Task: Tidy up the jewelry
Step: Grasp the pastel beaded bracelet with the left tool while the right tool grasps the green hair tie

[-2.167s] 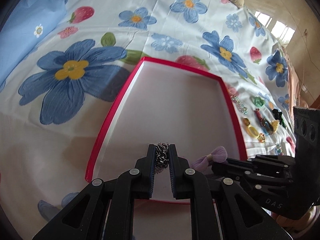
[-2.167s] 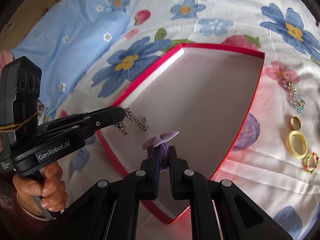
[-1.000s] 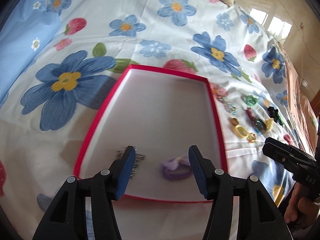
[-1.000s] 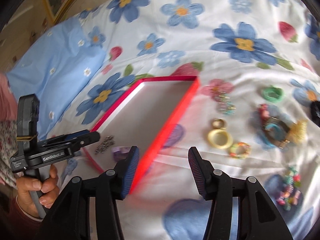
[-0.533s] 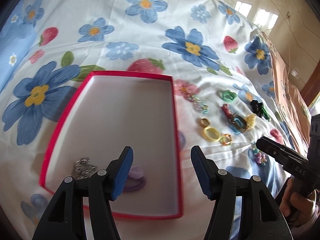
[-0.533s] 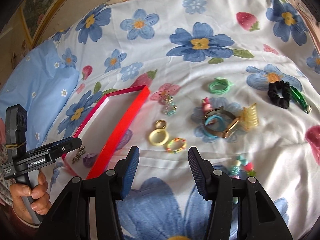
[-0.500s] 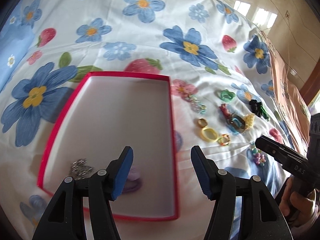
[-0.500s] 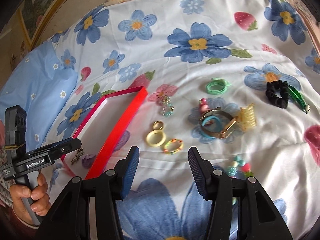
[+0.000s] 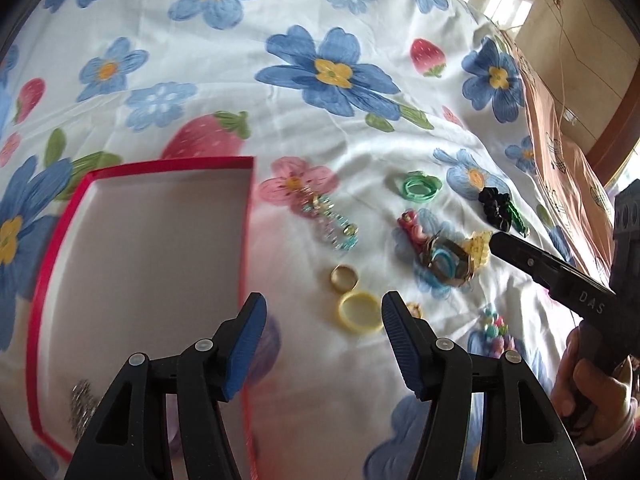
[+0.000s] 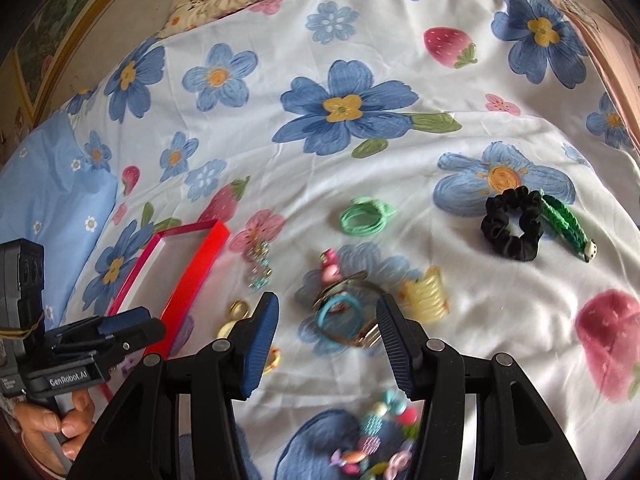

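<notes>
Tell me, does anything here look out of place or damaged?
Nothing looks damaged or spilled. Only the chain lies in the red box; most pieces lie loose on the bedsheet beside it, among them the yellow ring, the green ties and the black scrunchie.

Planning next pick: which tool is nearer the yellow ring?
Left. The left tool hangs open right over the yellow ring, which lies between its fingers in its view. The right tool, also open, sits further right, over the blue hair tie.
</notes>
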The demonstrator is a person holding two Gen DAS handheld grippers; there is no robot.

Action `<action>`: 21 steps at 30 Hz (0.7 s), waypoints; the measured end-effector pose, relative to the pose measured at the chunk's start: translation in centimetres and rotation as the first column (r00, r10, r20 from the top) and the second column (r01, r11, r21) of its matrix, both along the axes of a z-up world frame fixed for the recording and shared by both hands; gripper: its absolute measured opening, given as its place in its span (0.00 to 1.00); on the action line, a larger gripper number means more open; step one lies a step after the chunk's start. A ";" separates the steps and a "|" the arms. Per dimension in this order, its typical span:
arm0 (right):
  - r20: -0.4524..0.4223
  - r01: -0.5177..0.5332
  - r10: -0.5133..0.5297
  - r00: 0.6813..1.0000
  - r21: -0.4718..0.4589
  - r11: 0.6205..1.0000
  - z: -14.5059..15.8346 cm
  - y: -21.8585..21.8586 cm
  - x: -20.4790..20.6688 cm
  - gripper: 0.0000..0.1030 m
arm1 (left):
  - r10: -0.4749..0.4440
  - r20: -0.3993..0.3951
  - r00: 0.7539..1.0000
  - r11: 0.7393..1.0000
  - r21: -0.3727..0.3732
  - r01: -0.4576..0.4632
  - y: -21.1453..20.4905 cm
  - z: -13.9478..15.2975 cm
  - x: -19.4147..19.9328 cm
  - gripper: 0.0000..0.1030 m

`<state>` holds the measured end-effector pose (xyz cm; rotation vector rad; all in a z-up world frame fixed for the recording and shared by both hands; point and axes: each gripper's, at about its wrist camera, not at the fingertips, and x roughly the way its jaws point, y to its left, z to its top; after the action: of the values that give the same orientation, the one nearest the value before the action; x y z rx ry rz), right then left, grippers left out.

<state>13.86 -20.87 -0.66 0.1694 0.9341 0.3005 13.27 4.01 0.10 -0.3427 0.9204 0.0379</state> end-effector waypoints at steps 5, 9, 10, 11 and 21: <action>-0.024 0.010 -0.010 1.000 -0.003 1.000 -0.7 -0.9 3.2 0.51 | -0.015 -0.027 1.000 1.000 0.003 0.015 -0.2 -1.4 4.8 0.58; -0.064 0.010 -0.012 0.998 -0.021 1.000 -1.7 -1.0 6.0 0.51 | -0.015 -0.070 0.997 1.000 0.008 0.016 -0.3 -3.2 8.6 0.58; -0.073 0.007 -0.009 0.997 -0.027 1.000 -2.1 -1.0 6.8 0.51 | -0.018 -0.080 0.997 1.000 0.011 0.019 -0.5 -3.6 9.4 0.58; -0.080 0.005 -0.008 0.997 -0.035 0.999 -2.4 -0.9 7.4 0.51 | -0.023 -0.088 0.996 1.000 0.015 0.024 -0.5 -3.9 10.2 0.58; -0.160 0.005 -0.020 0.987 -0.092 0.996 -5.8 -0.2 11.9 0.17 | -0.044 -0.141 0.989 0.996 0.069 0.054 -1.3 -6.7 15.1 0.17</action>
<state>25.80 -21.12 -6.47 0.1162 1.1042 0.2343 28.36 2.73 -6.62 -0.2519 1.0626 0.0502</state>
